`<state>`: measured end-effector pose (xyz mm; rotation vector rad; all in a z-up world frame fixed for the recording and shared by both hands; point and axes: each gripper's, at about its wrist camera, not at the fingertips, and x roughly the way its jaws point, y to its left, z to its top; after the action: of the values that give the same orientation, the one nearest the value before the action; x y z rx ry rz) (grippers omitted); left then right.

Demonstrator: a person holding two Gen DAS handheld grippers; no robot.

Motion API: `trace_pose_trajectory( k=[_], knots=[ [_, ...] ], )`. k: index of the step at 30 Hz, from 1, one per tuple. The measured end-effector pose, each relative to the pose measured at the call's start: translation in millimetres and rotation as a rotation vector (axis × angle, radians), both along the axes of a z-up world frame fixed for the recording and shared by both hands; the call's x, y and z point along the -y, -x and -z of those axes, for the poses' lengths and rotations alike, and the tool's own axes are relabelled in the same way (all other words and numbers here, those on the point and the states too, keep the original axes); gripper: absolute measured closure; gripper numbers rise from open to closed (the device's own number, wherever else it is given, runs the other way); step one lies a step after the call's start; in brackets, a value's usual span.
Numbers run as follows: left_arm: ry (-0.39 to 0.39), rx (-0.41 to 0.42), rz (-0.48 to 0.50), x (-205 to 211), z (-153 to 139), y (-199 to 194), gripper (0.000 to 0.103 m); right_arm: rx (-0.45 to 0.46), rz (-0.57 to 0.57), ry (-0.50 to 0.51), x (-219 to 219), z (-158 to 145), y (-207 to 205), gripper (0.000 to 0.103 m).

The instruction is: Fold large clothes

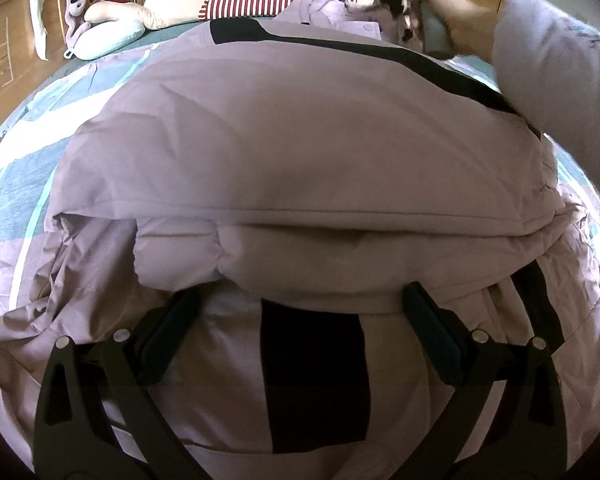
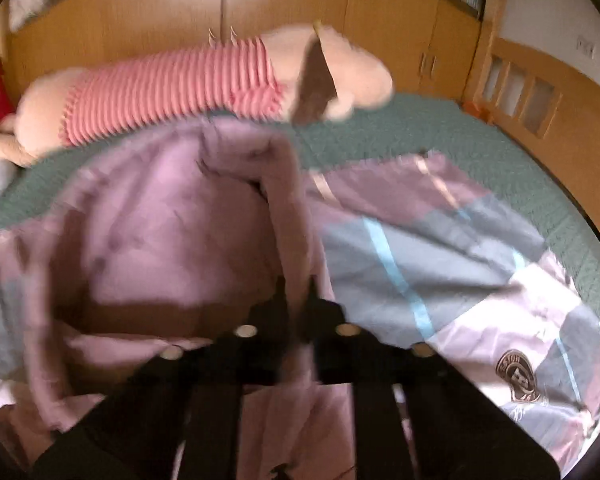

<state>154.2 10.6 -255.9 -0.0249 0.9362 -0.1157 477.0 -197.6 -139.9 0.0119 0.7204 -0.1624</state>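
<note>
The right hand-held gripper (image 2: 298, 308) is seen with its 2 fingers drawn nearly together, and a fold of the lilac jacket (image 2: 172, 232) is pinched between them. The pinched fold rises from the fingertips as a narrow ridge, and the rest of the cloth hangs and bunches to the left of it. This view is blurred. In the left wrist view the same hand-held gripper (image 1: 396, 4) is found at the far right end of the jacket, held by a hand (image 1: 456, 20) with a pale sleeve (image 1: 556, 80) behind it.

The left hand-held gripper (image 1: 304, 312) is held with its jaws spread wide. The near end of the jacket (image 1: 292, 144) lies between the 2 pads (image 1: 432, 328), but no grip is shown; whether the pads rest on the cloth cannot be told. A black band (image 1: 312, 376) runs down the cloth between the fingers, and another black stripe (image 1: 380, 50) crosses the far part of the jacket.

The jacket is spread lengthwise on a bed (image 2: 420, 140), over a patchwork cover (image 2: 452, 256) of grey, lilac and blue, with a green blanket beyond it. A plush toy (image 2: 172, 88) in a red-and-white striped top lies along the far edge of the bed, against wooden cupboards (image 2: 140, 28).
</note>
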Motion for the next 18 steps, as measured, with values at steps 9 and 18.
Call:
trace_pose_trajectory(
  k=[9, 18],
  knots=[
    [-0.028, -0.019, -0.013, 8, -2, -3, 0.002, 0.269, -0.405, 0.047, -2, -81, 250, 0.101],
    [0.176, -0.019, -0.255, -43, -54, 45, 0.002, 0.028, -0.227, -0.087, 113, -8, 383, 0.103]
  ],
)
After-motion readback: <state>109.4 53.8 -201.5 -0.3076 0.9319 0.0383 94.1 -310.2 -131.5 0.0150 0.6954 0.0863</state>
